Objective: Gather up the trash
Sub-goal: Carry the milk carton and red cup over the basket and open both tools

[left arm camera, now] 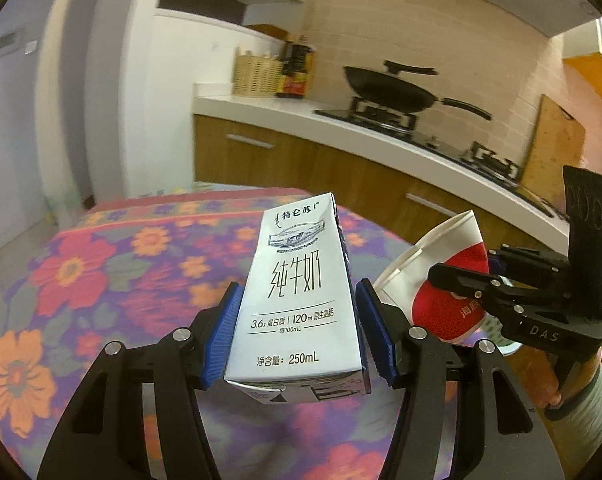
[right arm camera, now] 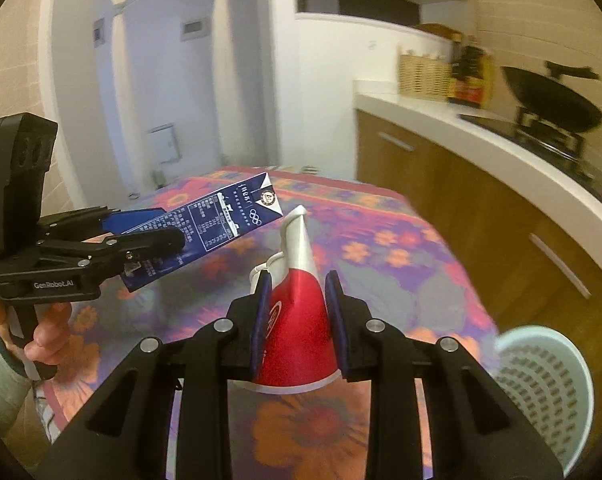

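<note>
- Above the flowered tablecloth (left arm camera: pixel 101 264), a milk carton (left arm camera: pixel 297 292) is clamped across its width by the left gripper (left arm camera: pixel 297 332), long axis pointing forward and away.
- A crushed red paper cup (right arm camera: pixel 297 328) is pinched flat by the right gripper (right arm camera: pixel 299 320).
- Low to the right, the pale waste basket (right arm camera: pixel 541 392) is seen, nearer the right gripper.

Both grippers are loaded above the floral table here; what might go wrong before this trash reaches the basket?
The right gripper pinches a flattened paper cup near its base; it might slip out. The perforated basket sits low past the table edge, so a drop could miss. The left gripper carries the milk carton close by, so they could collide.
</note>
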Tool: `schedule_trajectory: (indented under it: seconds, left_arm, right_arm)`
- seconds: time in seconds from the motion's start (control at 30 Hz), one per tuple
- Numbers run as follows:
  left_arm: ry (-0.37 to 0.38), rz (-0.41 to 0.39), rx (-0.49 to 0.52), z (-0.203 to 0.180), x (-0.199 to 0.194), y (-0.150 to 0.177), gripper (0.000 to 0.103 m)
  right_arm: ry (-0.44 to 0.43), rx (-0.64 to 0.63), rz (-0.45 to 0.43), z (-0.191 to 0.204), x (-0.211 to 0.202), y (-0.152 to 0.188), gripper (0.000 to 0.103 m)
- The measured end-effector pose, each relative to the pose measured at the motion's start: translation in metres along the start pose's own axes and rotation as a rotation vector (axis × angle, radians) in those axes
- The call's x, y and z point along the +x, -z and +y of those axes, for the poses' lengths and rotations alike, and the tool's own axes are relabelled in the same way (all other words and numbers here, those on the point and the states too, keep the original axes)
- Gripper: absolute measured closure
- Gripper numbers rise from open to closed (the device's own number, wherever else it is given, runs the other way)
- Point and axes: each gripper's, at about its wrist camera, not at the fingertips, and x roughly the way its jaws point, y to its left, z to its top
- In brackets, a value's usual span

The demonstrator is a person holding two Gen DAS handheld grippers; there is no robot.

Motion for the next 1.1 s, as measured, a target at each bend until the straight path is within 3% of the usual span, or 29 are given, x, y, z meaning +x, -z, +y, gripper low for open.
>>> schedule_trajectory:
  seconds: [0.4,0.6,1.0,1.1]
  left_arm:
    - [0.113,0.025,0.098,-0.098,0.041,-0.009,0.047]
    - [0.162,0.060,0.131,-0.143,0.067,-0.013,0.047]
    - [0.241,0.192,0.194,-0.214,0.132,-0.003,0.047]
    - [0.228,0.224,0.226,-0.232,0.146,0.005,0.047]
  right_arm:
    - [0.218,0.136,-0.046,-0.079,-0.063,0.046,0.079]
    - [0.337,0.240,-0.021,-0.126,-0.079,0.078,0.079]
    - [0.423,0.428,0.016,-0.194,-0.081,0.125,0.078]
    - [0.424,0.470,0.037,-0.208,-0.076,0.137,0.078]
